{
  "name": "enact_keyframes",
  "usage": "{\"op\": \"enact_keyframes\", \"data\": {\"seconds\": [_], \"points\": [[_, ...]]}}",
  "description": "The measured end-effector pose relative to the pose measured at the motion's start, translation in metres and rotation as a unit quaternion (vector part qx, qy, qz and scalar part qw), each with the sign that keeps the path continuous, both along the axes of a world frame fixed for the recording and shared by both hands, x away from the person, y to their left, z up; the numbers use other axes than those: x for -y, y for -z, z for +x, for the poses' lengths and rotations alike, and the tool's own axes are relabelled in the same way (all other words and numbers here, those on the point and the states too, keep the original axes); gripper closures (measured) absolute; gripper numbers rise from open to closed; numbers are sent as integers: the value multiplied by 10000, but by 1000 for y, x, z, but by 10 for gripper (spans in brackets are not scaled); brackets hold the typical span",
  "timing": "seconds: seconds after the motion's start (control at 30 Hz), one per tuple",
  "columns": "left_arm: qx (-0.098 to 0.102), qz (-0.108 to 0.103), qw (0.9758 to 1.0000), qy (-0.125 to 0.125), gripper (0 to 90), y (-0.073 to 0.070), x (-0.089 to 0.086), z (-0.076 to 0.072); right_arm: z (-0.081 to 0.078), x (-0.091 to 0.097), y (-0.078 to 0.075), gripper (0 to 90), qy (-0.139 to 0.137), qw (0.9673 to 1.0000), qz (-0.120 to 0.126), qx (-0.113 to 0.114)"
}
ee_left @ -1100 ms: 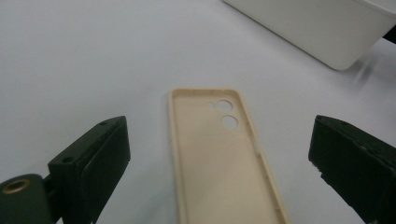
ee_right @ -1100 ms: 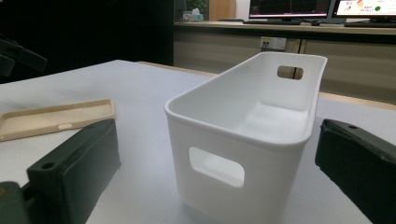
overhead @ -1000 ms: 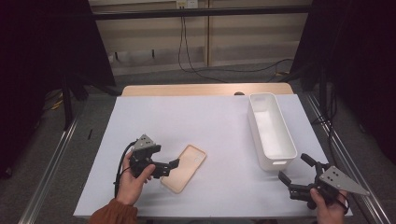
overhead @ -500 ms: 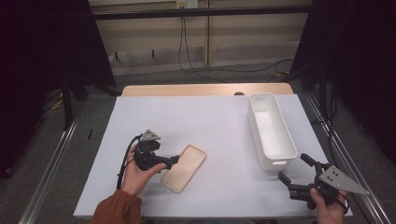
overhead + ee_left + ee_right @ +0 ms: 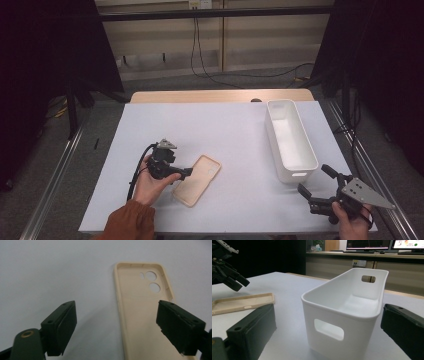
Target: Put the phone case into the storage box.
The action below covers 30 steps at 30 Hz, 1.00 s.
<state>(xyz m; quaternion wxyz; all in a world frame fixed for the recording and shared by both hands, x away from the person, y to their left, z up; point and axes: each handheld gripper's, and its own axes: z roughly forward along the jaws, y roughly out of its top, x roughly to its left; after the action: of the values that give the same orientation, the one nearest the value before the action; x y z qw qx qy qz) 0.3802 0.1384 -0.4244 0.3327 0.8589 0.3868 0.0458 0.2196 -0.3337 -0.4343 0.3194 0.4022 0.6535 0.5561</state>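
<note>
The left gripper [image 5: 116,322] hangs wide open over the beige phone case [image 5: 142,307], whose camera holes show close up; the right gripper [image 5: 329,337], also wide open and empty, faces the white bin's [image 5: 347,312] handle slot.

white bin [image 5: 291,141], beige phone case [image 5: 197,180], monitors [image 5: 384,244]
</note>
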Motion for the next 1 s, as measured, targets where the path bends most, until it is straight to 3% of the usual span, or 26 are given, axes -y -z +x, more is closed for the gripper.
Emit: {"op": "enact_keyframes", "data": {"seconds": [0.23,0.47,0.53,0.63,0.73,1.0], "points": [[-85,167,9998,46,264,7,5,4,0,0,0,0,-3,10000,-19,2],[-271,301,9990,200,420,9,10,5,0,0,0,0,-21,10000,-42,8],[-245,441,9984,270,447,9,13,6,1,-1,0,0,-6,10000,-29,-8],[-359,507,9976,301,522,11,15,8,1,0,0,0,-25,10000,-50,-2],[-309,624,9971,306,575,12,17,7,1,0,0,0,-8,10000,-36,-17],[-264,658,9970,296,613,12,16,7,0,-1,0,0,-24,10000,-45,-14]]}}
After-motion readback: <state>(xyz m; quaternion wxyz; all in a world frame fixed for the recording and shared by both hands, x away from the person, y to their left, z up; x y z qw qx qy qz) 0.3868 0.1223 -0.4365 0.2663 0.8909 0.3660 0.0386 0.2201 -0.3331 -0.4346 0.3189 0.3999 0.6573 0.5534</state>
